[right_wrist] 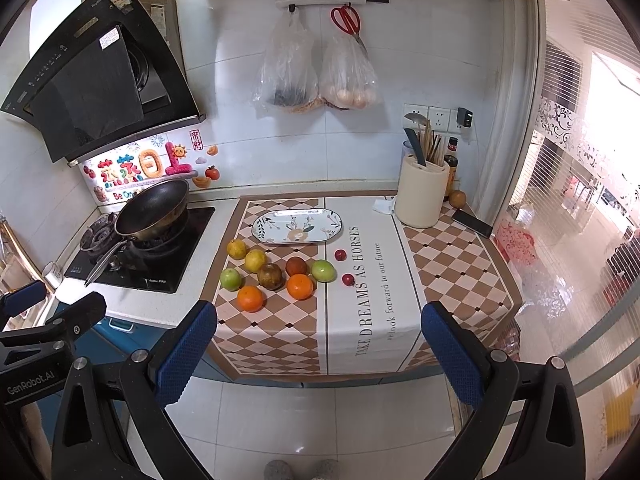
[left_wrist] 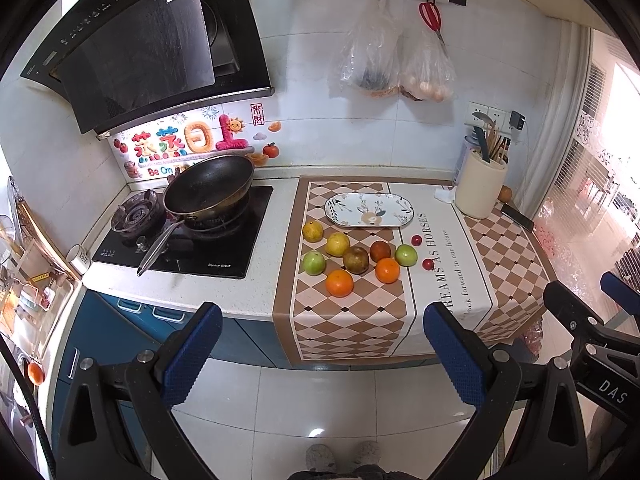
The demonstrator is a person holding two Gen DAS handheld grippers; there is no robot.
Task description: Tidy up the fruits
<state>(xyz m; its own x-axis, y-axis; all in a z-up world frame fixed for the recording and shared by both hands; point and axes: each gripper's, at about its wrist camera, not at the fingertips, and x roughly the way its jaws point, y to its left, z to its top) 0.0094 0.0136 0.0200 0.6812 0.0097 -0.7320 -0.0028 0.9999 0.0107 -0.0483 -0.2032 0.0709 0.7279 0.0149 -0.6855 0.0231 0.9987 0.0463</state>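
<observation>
Both claws, left claw point(left_wrist: 320, 356) and right claw point(right_wrist: 320, 354), hang wide apart and hold nothing short of the table point(left_wrist: 256, 308), so I judge nothing done: every fruit point(left_wrist: 355, 260) lies loose on the cloth beside the bare plate point(left_wrist: 369, 210).

Fruits point(left_wrist: 352, 260) before plate point(left_wrist: 368, 210), stove point(left_wrist: 180, 236) left.

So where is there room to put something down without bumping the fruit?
The oval plate is bare. The white lettered strip of the cloth is free in front of the two small red fruits, and so are the checks right of it. It is crowded around the oranges and green apples.
</observation>
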